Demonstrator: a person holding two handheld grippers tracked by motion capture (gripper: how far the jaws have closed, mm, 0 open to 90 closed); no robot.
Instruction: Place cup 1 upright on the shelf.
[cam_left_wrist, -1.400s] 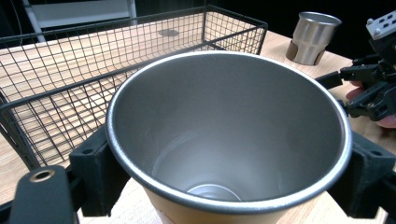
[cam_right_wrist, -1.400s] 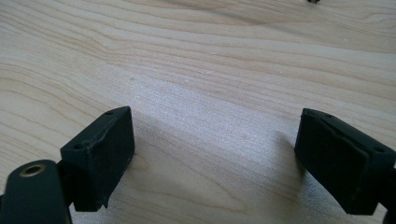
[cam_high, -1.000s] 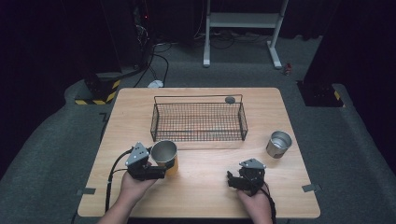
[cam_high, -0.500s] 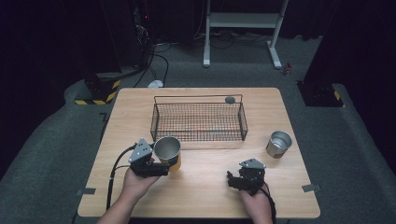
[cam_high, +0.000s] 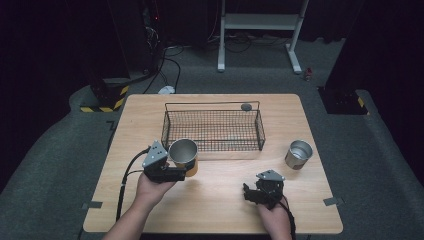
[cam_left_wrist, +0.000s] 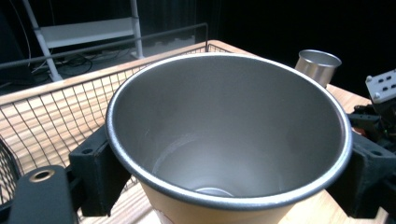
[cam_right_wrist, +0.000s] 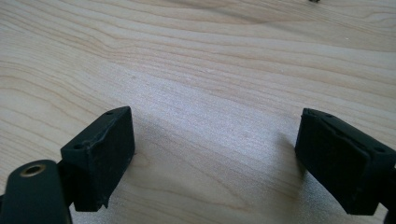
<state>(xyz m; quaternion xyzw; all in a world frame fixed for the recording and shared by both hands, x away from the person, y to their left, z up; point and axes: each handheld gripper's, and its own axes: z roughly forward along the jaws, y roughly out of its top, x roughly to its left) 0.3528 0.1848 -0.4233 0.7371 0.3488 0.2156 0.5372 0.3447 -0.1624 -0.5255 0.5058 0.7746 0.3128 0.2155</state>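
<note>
The left claw (cam_high: 181, 172) is clamped on a steel cup with a tan-orange sleeve (cam_high: 184, 156), its two black jaws pressing the cup's sides just under the rim. In the high view the cup sits toward the left half of the surface (cam_high: 220, 210), just in front of the near-left corner of the wire basket (cam_high: 212, 131), with its mouth facing up. In the left gripper view the cup (cam_left_wrist: 229, 140) shows a bare brushed-metal inside and a rolled rim, with the tan sleeve showing below the rim at the bottom edge.

The wire basket stands in the middle of the surface toward the far edge, black mesh with a raised rail along its far side. A small dark round object (cam_high: 246, 106) lies at the basket's far-right corner; what it is cannot be told.

A second, plain steel cup (cam_high: 298, 154) stands upright near the right edge of the surface, well apart from the basket and from both claws. It shows also in the left gripper view (cam_left_wrist: 318, 66), beyond the held cup.

The right claw (cam_high: 248, 193) rests low over the near-right part of the surface, its jaws standing wide apart with bare wood between them, as the right gripper view (cam_right_wrist: 215, 158) shows
</note>
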